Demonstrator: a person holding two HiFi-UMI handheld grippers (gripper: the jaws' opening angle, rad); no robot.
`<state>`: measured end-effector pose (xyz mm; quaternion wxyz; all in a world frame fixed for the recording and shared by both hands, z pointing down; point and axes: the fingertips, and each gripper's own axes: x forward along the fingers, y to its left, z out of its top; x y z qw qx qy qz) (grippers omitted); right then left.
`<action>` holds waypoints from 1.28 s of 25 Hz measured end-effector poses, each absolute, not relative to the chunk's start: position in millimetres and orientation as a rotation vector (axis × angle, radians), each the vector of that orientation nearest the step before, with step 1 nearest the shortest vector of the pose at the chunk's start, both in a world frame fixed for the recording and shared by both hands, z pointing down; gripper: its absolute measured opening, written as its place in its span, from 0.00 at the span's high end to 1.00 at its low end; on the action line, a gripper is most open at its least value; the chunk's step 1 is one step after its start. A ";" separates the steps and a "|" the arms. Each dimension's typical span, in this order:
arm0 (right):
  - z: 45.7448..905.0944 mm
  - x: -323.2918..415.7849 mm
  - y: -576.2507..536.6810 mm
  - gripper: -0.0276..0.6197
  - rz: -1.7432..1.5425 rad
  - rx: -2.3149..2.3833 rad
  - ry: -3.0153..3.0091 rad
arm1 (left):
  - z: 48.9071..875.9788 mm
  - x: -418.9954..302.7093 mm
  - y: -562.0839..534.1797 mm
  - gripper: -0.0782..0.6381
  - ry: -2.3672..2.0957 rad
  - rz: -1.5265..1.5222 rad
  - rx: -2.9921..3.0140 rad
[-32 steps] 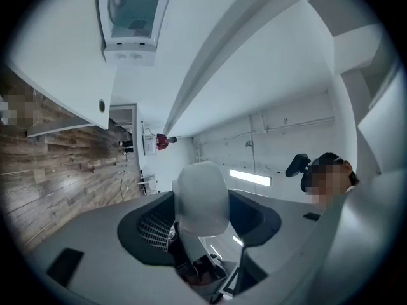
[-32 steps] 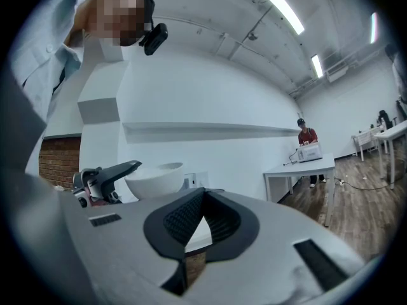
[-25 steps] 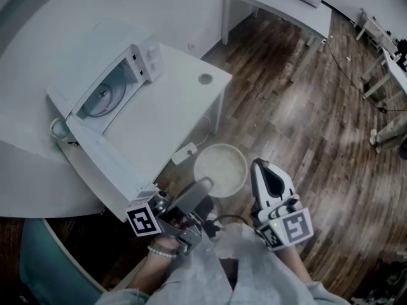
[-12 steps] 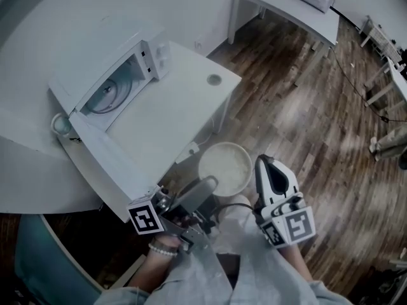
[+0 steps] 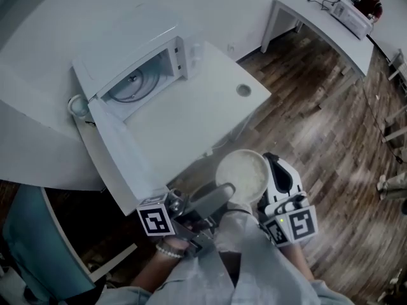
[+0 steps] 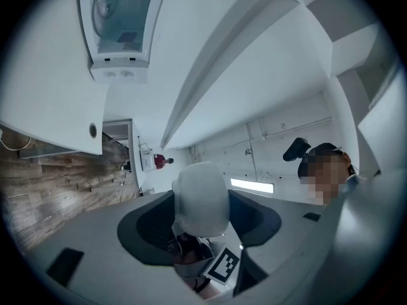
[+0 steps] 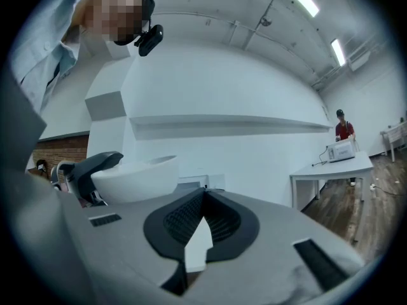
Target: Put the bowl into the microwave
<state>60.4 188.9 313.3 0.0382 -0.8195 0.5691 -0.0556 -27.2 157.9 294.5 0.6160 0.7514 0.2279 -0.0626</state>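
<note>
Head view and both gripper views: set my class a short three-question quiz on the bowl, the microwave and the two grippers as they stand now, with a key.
1. True or false: the microwave has its door open.
2. Fill in the gap: the right gripper has its jaws ____, with nothing between them.
3. Multiple choice: what holds the bowl?
A. the left gripper
B. the right gripper
C. neither gripper

Key: 1 true; 2 shut; 3 A.
</note>
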 end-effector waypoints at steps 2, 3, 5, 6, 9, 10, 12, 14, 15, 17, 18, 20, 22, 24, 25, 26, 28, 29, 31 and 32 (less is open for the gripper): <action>313.6 70.1 174.2 0.96 -0.183 -2.463 1.808 | 294.0 -18.2 149.5 0.54 0.493 -0.171 1.744; 314.4 75.8 167.5 0.96 -0.189 -2.442 1.842 | 294.2 -13.3 144.8 0.54 0.475 -0.186 1.750; 316.6 89.2 155.8 0.96 -0.207 -2.406 1.902 | 295.7 -3.1 134.9 0.54 0.429 -0.214 1.757; 317.1 96.3 149.7 0.96 -0.215 -2.387 1.932 | 297.0 2.1 129.4 0.54 0.401 -0.227 1.761; 315.2 116.5 131.1 0.96 -0.215 -2.327 2.028 | 299.6 16.9 112.4 0.54 0.316 -0.277 1.778; 314.9 123.1 124.8 0.96 -0.212 -2.306 2.060 | 299.9 21.5 106.5 0.54 0.290 -0.298 1.781; 314.9 136.0 111.4 0.96 -0.213 -2.260 2.121 | 300.8 30.5 94.1 0.54 0.234 -0.338 1.791; 315.0 148.3 99.3 0.96 -0.218 -2.211 2.181 | 301.4 38.5 83.3 0.54 0.173 -0.377 1.802; 314.8 154.2 93.6 0.96 -0.220 -2.186 2.209 | 301.7 41.7 78.7 0.54 0.144 -0.396 1.807; 314.1 164.8 82.3 0.96 -0.224 -2.129 2.259 | 301.2 46.9 70.5 0.54 0.090 -0.437 1.815; 314.1 169.1 76.6 0.96 -0.227 -2.098 2.284 | 299.7 49.1 66.6 0.54 0.064 -0.461 1.819; 315.0 174.8 65.6 0.96 -0.230 -2.033 2.335 | 296.4 52.3 59.4 0.54 0.010 -0.511 1.827; 314.8 178.9 56.3 0.96 -0.217 -1.973 2.380 | 293.5 55.1 54.1 0.54 -0.039 -0.559 1.825; 314.9 182.4 49.4 0.96 -0.213 -1.924 2.419 | 291.0 58.3 50.4 0.54 -0.077 -0.599 1.818; 315.4 184.0 46.3 0.96 -0.219 -1.902 2.435 | 290.3 59.7 48.7 0.54 -0.094 -0.614 1.818; 316.4 185.8 43.3 0.96 -0.226 -1.882 2.450 | 289.8 61.2 47.0 0.54 -0.111 -0.628 1.821; 319.4 190.4 38.5 0.96 -0.233 -1.848 2.481 | 289.4 65.1 44.1 0.54 -0.141 -0.650 1.829; 320.0 192.8 36.6 0.96 -0.226 -1.832 2.492 | 289.5 67.0 43.4 0.54 -0.153 -0.659 1.831; 319.4 197.4 33.5 0.96 -0.201 -1.803 2.503 | 289.5 70.3 43.2 0.54 -0.175 -0.677 1.833; 319.6 199.5 32.5 0.96 -0.199 -1.791 2.506 | 289.4 71.7 43.1 0.54 -0.185 -0.685 1.836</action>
